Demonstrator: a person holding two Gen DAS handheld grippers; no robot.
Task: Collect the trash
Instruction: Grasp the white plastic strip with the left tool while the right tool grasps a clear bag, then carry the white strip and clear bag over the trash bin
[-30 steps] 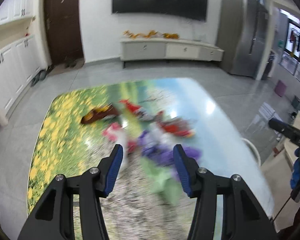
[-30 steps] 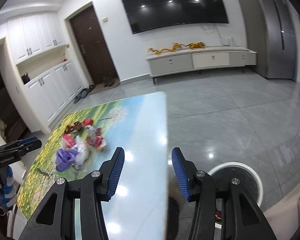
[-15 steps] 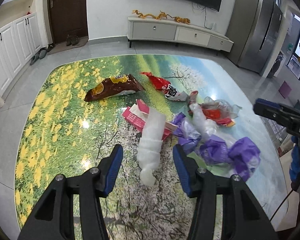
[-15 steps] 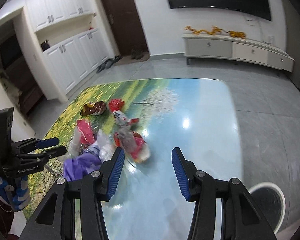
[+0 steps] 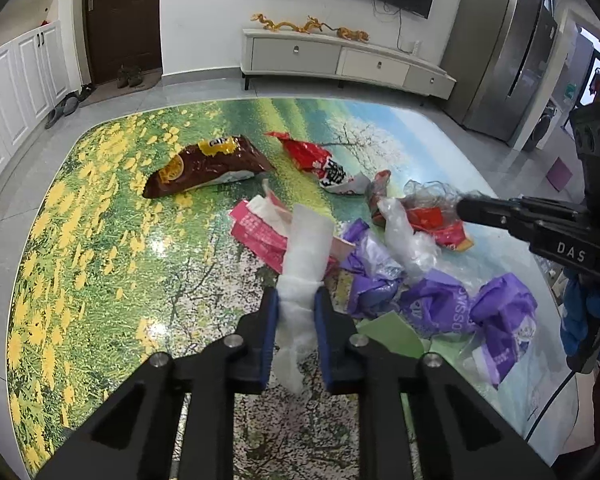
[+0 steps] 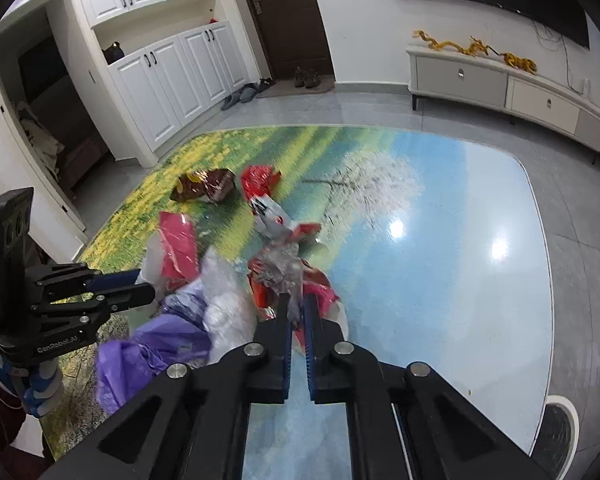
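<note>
Trash lies heaped on a table with a printed landscape top (image 5: pixel 100 240). My left gripper (image 5: pixel 296 308) is shut on a white crumpled paper strip (image 5: pixel 306 248) that stands up between its blue pads. My right gripper (image 6: pixel 296 312) is shut on a clear plastic wrapper with red packaging (image 6: pixel 284 272); in the left wrist view it reaches in from the right (image 5: pixel 466 208). Nearby lie a brown snack bag (image 5: pixel 204 166), a red wrapper (image 5: pixel 312 158), a pink packet (image 5: pixel 256 236) and purple bags (image 5: pixel 440 304).
A bin with a white rim (image 6: pixel 560 436) stands on the floor past the table's right edge. A TV cabinet (image 5: pixel 340 60) lines the far wall, white cupboards (image 6: pixel 172 76) the left wall, and a fridge (image 5: pixel 500 52) the right.
Both grippers were open and have moved down to the trash pile. The left has shut on the white paper strip, the right on the clear and red wrapper.
</note>
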